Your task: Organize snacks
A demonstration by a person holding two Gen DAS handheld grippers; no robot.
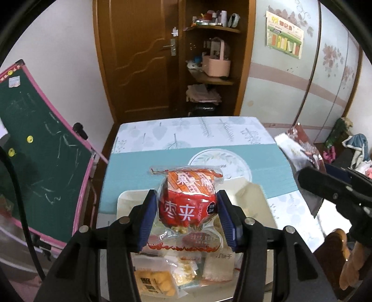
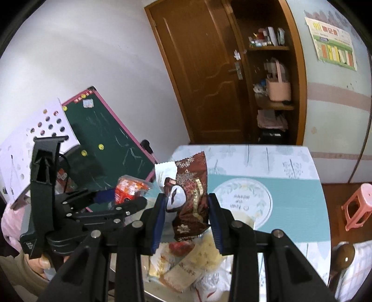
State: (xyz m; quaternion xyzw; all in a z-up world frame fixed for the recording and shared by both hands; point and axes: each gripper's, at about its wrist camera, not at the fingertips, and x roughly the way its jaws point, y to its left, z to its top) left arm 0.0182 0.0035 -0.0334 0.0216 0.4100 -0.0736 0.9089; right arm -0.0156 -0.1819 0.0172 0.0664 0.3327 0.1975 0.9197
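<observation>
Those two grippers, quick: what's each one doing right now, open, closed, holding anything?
Left gripper: closed on a red snack packet, held above the table.
Right gripper: closed on a brown snack packet, also lifted.

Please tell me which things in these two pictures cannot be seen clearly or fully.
- Snack pile, left wrist view: largely covered by the left gripper and the red packet it holds; blurred.
- Same pile, right wrist view: partly behind the right gripper and its brown packet.
- Tray, left view: only its rim shows.
- Shelf items: too small to identify.
- Wall poster: text unreadable.
</observation>
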